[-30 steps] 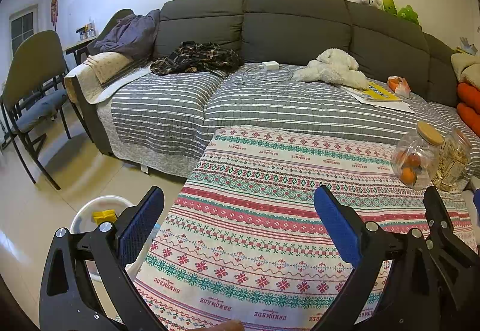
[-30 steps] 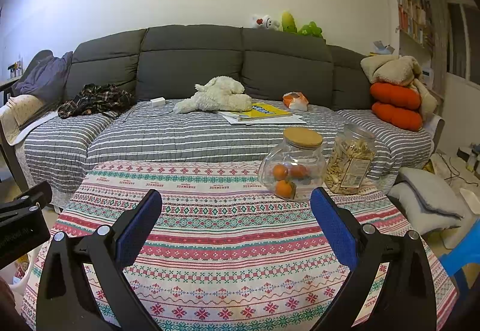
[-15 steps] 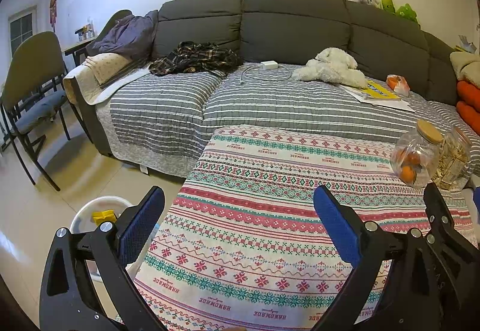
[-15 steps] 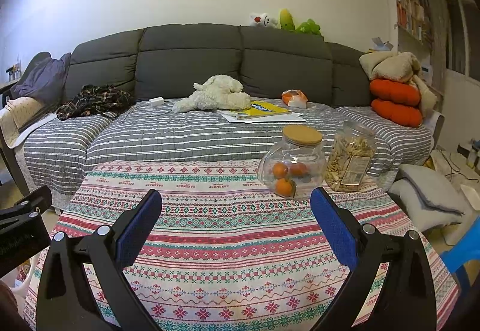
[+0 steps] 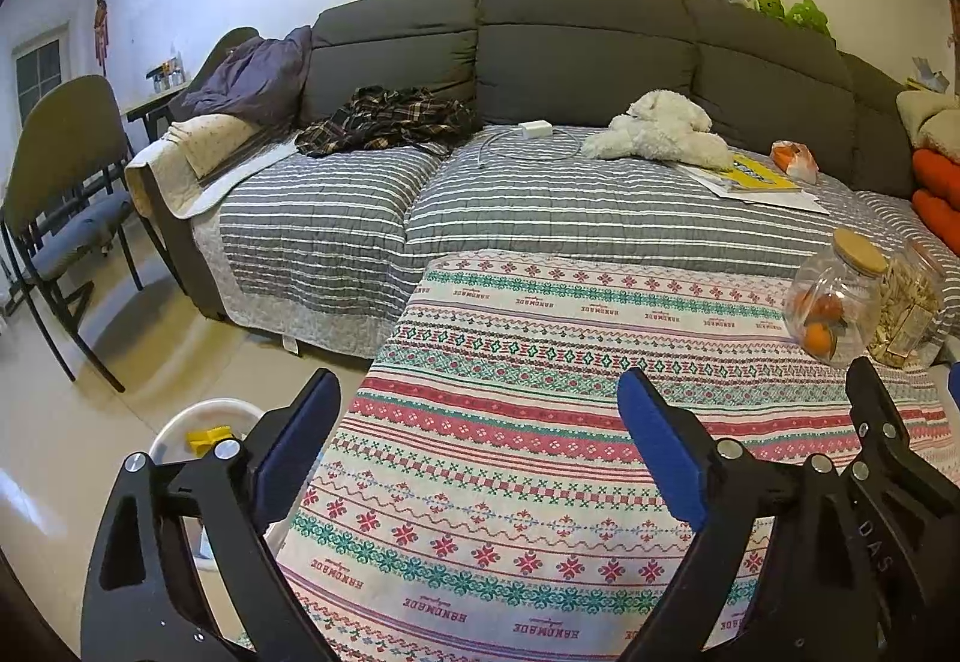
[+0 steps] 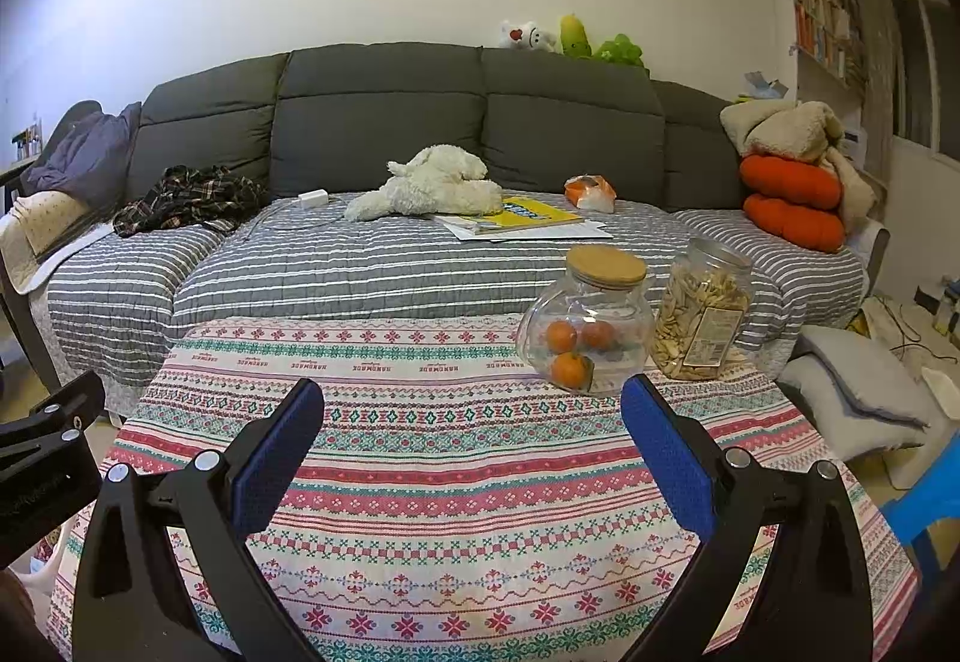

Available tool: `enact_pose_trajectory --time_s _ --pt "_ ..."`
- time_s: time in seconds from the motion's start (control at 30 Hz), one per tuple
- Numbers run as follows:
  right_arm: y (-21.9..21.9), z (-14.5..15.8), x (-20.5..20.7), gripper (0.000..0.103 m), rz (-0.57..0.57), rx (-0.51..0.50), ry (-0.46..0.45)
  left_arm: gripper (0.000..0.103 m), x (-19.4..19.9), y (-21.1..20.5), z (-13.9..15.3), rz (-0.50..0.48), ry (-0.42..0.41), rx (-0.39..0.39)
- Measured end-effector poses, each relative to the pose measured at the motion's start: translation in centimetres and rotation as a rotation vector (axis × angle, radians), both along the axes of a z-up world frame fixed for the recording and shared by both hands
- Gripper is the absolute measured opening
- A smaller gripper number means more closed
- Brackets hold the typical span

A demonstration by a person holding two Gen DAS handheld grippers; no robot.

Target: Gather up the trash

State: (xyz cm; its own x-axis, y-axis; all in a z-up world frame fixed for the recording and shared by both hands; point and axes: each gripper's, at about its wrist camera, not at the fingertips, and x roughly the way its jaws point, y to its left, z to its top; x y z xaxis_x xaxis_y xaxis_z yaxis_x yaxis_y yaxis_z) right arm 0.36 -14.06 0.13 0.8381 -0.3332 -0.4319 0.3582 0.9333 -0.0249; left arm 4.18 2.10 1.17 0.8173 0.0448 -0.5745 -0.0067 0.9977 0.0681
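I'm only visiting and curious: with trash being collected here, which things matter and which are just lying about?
Part of the job:
- white bin on the floor
- yellow scrap inside it
- possibly the orange-and-white wrapper on the sofa

Lying about:
- fruit jar
- snack jar
- plush dog
- plaid shirt

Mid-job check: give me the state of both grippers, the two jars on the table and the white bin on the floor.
left gripper: open, just closing slightly, nothing between the pads
right gripper: open, empty
round jar: upright, cork lid on, oranges inside
snack jar: upright, nearly full
white bin: open-topped, yellow item inside
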Motion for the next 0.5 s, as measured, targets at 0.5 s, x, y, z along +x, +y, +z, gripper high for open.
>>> enact_pose_trajectory --time_s 0.5 --pt "-0.09 -0.02 0.13 0.096 -0.010 0.017 0.007 0.082 -0.38 -0.48 0.18 -0.048 -0.027 0.015"
